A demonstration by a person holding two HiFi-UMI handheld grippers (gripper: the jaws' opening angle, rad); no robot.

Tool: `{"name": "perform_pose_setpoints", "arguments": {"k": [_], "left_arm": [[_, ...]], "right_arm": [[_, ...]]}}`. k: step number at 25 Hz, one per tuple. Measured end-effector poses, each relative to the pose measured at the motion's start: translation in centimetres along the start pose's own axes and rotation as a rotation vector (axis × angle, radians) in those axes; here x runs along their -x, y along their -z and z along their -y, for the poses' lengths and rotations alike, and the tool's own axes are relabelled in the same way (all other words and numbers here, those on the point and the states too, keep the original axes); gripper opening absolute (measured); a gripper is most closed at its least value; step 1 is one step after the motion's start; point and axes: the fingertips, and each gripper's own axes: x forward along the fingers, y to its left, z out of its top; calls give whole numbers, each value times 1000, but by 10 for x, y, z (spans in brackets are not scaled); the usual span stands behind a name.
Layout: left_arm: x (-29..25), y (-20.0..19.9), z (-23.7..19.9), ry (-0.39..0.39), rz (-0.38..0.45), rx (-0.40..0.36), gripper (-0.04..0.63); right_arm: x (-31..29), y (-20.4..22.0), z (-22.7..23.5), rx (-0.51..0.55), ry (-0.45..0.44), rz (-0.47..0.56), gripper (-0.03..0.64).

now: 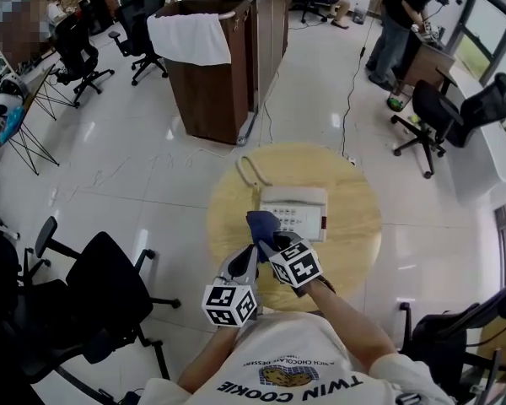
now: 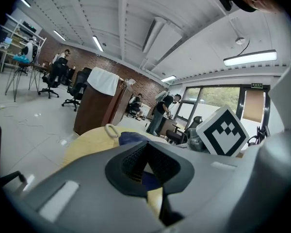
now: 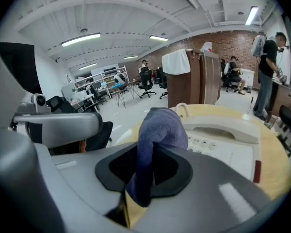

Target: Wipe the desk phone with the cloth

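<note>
A white desk phone lies on a round wooden table, its coiled cord trailing off to the far left. My right gripper is shut on a blue cloth, which stands up from the jaws and touches the phone's near left corner. Just left of it and nearer to me, my left gripper has its jaws together with nothing clearly held. In the left gripper view the cloth shows just past the jaws.
A brown cabinet draped with a white towel stands beyond the table. A black office chair is close on my left, another at the far right. People stand and sit at the room's far end.
</note>
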Motion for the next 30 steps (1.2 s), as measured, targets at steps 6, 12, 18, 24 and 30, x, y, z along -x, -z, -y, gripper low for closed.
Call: {"name": "perform_pose_setpoints", "arguments": {"k": [6, 12, 18, 24, 30], "left_arm": [[5, 2, -12, -29, -2, -3, -9], [9, 6, -9, -20, -8, -7, -9], [9, 5, -3, -10, -4, -7, -9], [5, 4, 5, 9, -8, -16, -9], [-1, 9, 19, 33, -22, -24, -9]], "right_arm": [[-23, 22, -26, 3, -94, -56, 67], [-36, 43, -23, -29, -99, -124, 66], [-33, 54, -11, -40, -73, -152, 66], [-25, 64, 1, -62, -39, -164, 66], [-12, 71, 18, -95, -3, -162, 66]]}}
